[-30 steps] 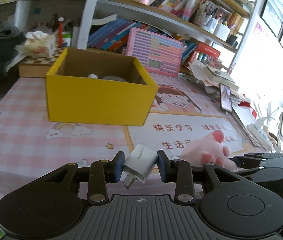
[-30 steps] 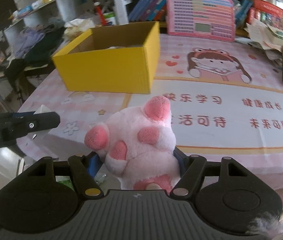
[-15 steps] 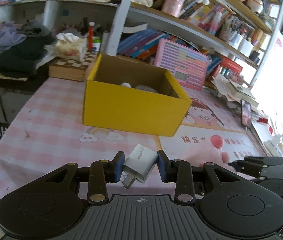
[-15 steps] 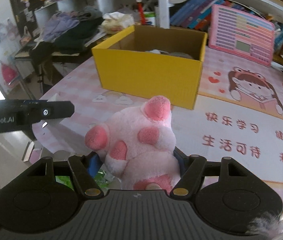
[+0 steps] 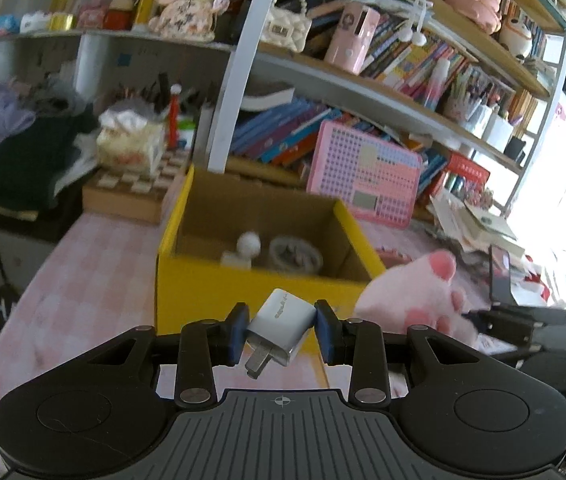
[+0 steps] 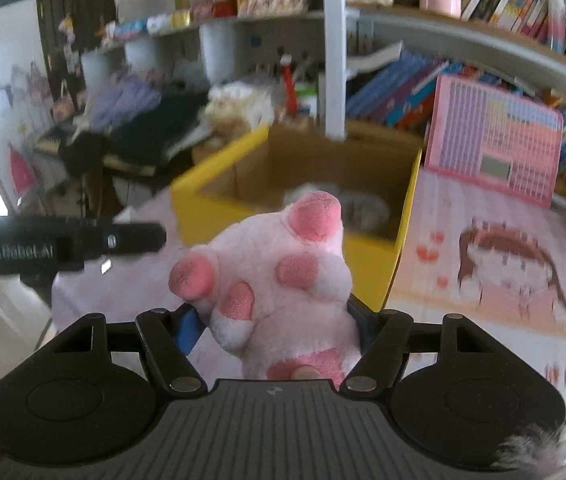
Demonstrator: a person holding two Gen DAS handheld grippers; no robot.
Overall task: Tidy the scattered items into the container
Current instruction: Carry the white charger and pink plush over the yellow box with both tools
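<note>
My left gripper (image 5: 281, 330) is shut on a white USB charger plug (image 5: 281, 326), tilted with its prongs down-left, held just in front of the yellow cardboard box (image 5: 219, 292). The box holds a small white figure (image 5: 245, 250) and a grey round item (image 5: 295, 254). My right gripper (image 6: 275, 324) is shut on a pink plush paw toy (image 6: 279, 280), raised before the same yellow box (image 6: 367, 252). The plush (image 5: 415, 296) also shows at the right of the left wrist view. The left gripper's black finger (image 6: 63, 242) reaches in from the left of the right wrist view.
The table wears a pink checked cloth (image 5: 95, 264) with a cartoon girl mat (image 6: 511, 264). Behind the box stand a pink calculator toy (image 5: 363, 178), a wooden chessboard box (image 5: 131, 192) and crowded bookshelves (image 5: 403, 68). A phone (image 5: 501, 272) and papers lie far right.
Both grippers have risen and moved closer to the yellow box, so its inside now shows. The charger and the plush stay gripped as before.
</note>
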